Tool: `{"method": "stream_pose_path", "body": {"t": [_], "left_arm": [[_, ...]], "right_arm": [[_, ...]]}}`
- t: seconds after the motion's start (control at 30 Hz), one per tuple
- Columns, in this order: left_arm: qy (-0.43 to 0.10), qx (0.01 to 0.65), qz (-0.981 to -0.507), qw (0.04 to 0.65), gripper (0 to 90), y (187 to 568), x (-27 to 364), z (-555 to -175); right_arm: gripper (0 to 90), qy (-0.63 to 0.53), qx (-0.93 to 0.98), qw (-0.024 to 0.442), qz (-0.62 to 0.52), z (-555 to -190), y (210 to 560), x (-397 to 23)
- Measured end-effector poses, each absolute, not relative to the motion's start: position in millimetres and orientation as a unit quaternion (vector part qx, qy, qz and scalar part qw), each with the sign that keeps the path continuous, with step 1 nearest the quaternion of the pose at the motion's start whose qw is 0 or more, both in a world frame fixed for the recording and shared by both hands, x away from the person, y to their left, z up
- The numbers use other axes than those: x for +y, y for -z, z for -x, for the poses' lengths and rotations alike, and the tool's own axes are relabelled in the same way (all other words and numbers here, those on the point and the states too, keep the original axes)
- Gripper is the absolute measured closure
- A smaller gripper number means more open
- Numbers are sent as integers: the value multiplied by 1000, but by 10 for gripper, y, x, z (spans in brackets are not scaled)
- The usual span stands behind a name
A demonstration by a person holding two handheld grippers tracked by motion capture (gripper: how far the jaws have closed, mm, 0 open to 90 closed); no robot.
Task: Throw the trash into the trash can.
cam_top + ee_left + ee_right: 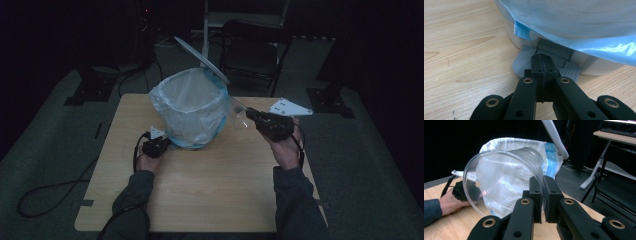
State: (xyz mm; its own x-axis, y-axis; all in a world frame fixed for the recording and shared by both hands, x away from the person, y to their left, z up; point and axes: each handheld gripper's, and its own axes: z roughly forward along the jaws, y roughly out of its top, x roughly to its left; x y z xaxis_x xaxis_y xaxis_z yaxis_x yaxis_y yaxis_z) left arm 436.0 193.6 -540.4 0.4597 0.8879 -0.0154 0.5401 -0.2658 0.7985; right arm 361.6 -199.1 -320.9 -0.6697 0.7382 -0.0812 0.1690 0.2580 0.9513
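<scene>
a wooden table (200,200) carried a lined pedal bin (192,107), which stood toward 12 o'clock of its middle with the lid (200,52) tipped up and back over the far rim. the white bag (506,143) was folded over the bin's edge, its blue hem (599,46) hanging low over the base. at the bin's 7 o'clock the left gripper (541,65) rested on the grey foot pedal (524,63), jaws pressed together with nothing between them, apparently bearing down to keep the lid raised. at the bin's 3 o'clock the right gripper (541,192) pinched the rim of a clear plastic cup (504,182), held on its side just beside the bin's edge and not yet over the opening. the risk from here looked twofold: should the left gripper slip off the ribbed pedal, the lid would likely drop onto the cup; and the thin wall, caught by one edge alone, could buckle or twist free and land on the table instead of inside the bag.
</scene>
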Motion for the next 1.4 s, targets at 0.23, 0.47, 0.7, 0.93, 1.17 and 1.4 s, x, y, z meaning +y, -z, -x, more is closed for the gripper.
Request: {"method": "stream_pose_path", "body": {"t": [0.23,0.47,0.7,0.93,1.17,1.4], "left_arm": [[-226,468,-763,384,900,5404,1936,-4360],[-226,469,-762,385,900,5405,1936,-4360],[-227,468,-762,386,900,5406,1935,-4361],[-226,469,-762,386,900,5406,1935,-4361],[-226,469,-762,385,900,5406,1935,-4360],[-225,469,-762,386,900,5405,1937,-4361]], "right_arm": [[863,-528,748,271,-297,-3663,3155,-1906],[863,-530,750,266,-293,-3722,3130,-1823],[863,-536,748,260,-291,-3794,3089,-1755],[863,-539,749,256,-288,-3855,3035,-1670],[862,-540,748,255,-289,-3921,3001,-1582],[862,-540,749,253,-290,-3993,2971,-1506]]}}
